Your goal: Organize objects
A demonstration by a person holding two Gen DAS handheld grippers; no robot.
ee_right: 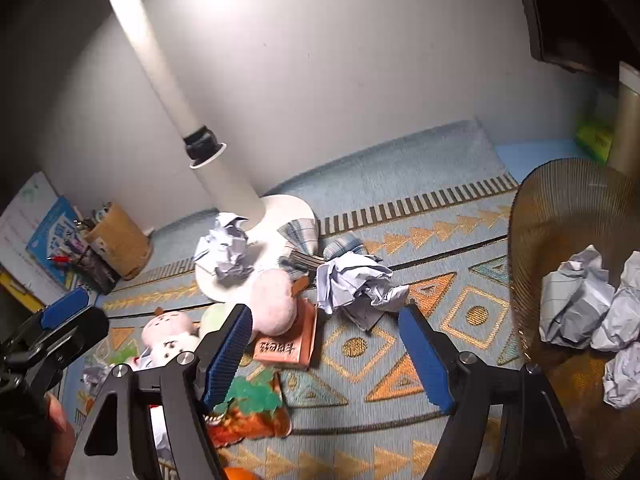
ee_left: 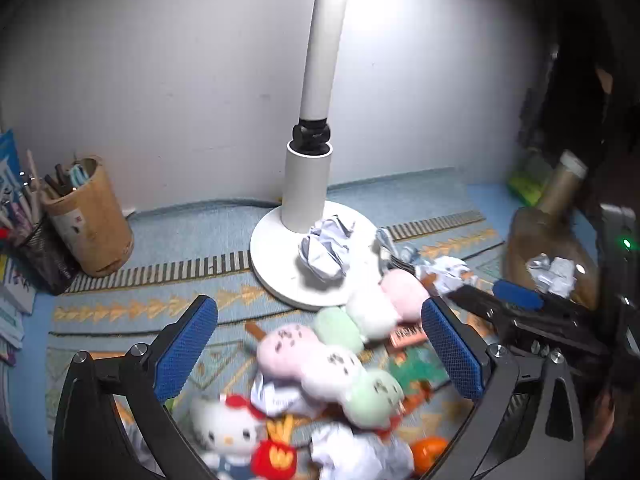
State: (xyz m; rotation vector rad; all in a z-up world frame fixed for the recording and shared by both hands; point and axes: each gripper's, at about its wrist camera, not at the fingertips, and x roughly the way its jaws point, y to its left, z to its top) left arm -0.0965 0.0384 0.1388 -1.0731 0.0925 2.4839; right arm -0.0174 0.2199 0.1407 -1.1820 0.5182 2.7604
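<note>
My left gripper (ee_left: 320, 320) is open above a heap of toys: two pastel plush skewers (ee_left: 328, 368), a white cat plush (ee_left: 226, 432) and a crumpled paper (ee_left: 360, 456). Nothing is pressed between its blue pads. Another crumpled paper ball (ee_left: 326, 250) rests on the lamp base. In the right wrist view, my right gripper (ee_right: 326, 332) is open over the patterned mat, with a crumpled paper (ee_right: 356, 284) lying just beyond its fingertips. A brown mesh bin (ee_right: 520, 240) on the right holds several crumpled papers (ee_right: 580, 304).
A white lamp (ee_left: 306, 192) stands on a round base against the wall. A wooden pen holder (ee_left: 94, 220) and a black mesh cup (ee_left: 44, 256) sit at the far left with books. An orange booklet (ee_right: 284, 344) and a snack packet (ee_right: 252, 408) lie on the mat.
</note>
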